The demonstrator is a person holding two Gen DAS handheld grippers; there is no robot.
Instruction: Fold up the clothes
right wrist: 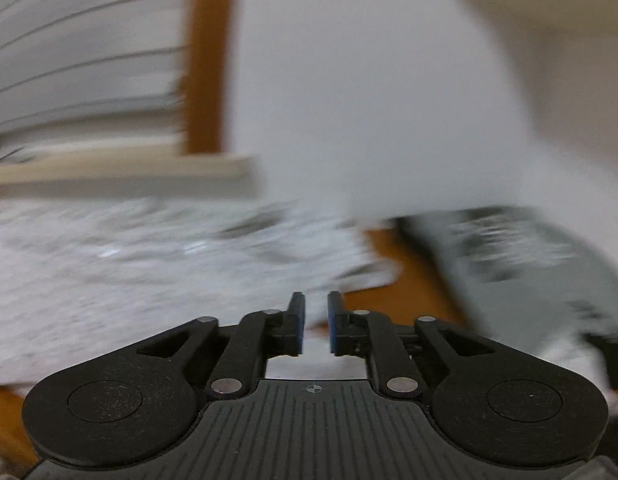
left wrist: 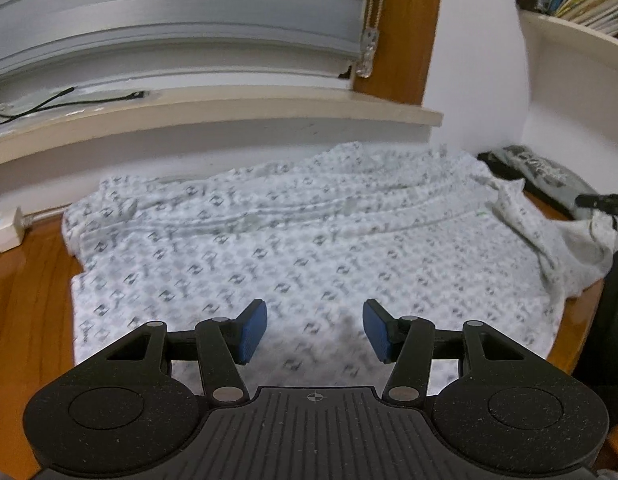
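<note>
Left gripper (left wrist: 315,330) wide and empty, right gripper (right wrist: 316,322) narrowly parted (nothing between). Soft, light white patterned fabric garment (left wrist: 293,240); best pinched at three o'clock edge.

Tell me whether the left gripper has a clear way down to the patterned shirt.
Probably yes. The left gripper hangs open over the patterned shirt, which lies flat on the wooden table with nothing between them.
</note>
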